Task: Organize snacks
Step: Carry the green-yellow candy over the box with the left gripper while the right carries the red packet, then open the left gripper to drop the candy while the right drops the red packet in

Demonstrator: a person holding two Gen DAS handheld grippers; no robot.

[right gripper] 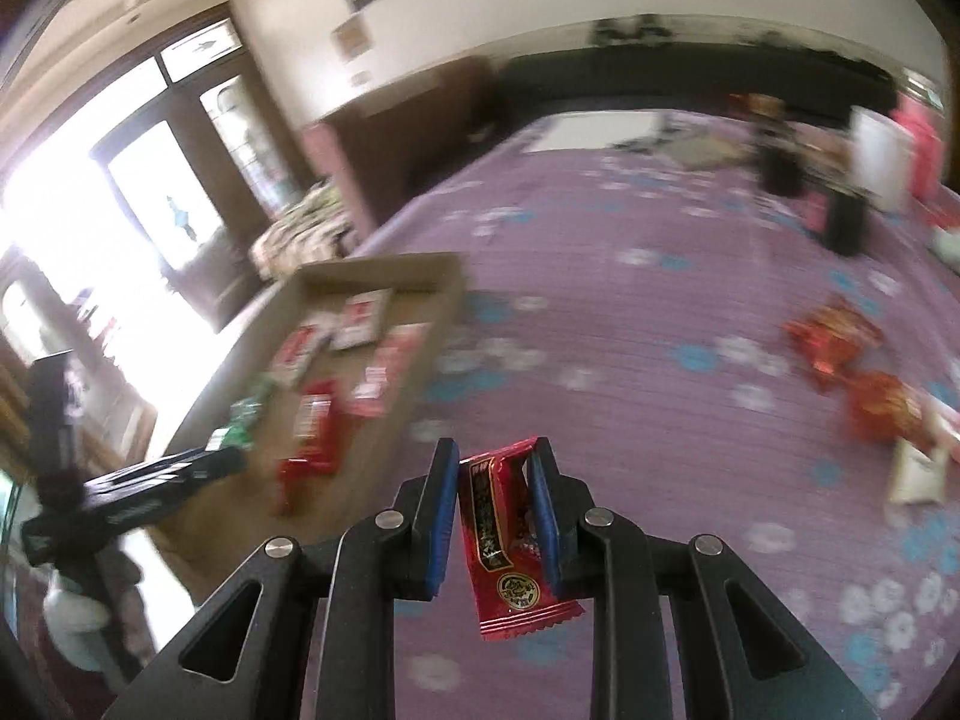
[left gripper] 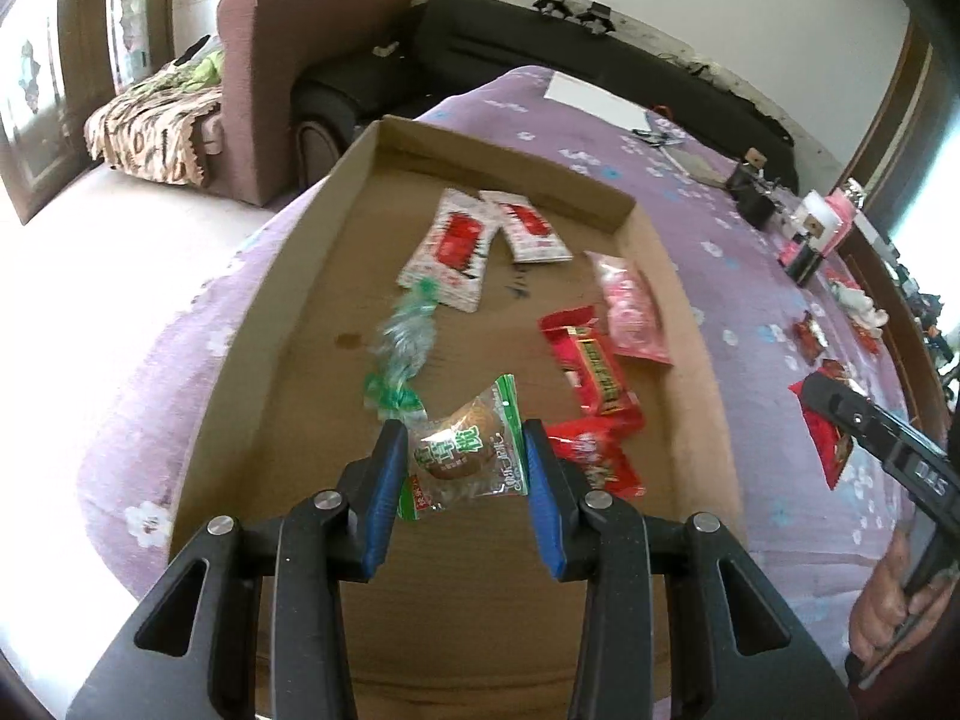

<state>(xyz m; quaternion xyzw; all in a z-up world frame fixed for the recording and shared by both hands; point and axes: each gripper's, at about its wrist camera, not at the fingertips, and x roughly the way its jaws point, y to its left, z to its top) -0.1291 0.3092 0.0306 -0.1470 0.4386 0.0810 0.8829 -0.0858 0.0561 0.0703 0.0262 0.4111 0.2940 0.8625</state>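
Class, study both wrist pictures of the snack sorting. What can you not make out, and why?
- Right wrist view: the snacks in the cardboard tray are smeared by motion blur; labels unreadable.
- Right wrist view: the red packet is partly covered by the right claw.
- Left wrist view: the tray's near end is hidden behind the left claw, which grips a green-edged packet.

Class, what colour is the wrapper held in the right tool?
Red wrapper with a gold emblem, clearest in the right wrist view.

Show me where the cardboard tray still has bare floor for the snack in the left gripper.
Bare floor runs along the cardboard tray's left wall, left of the green twisted candy, and in the near end below the left gripper. The right half is crowded by red packets and the pink packet.
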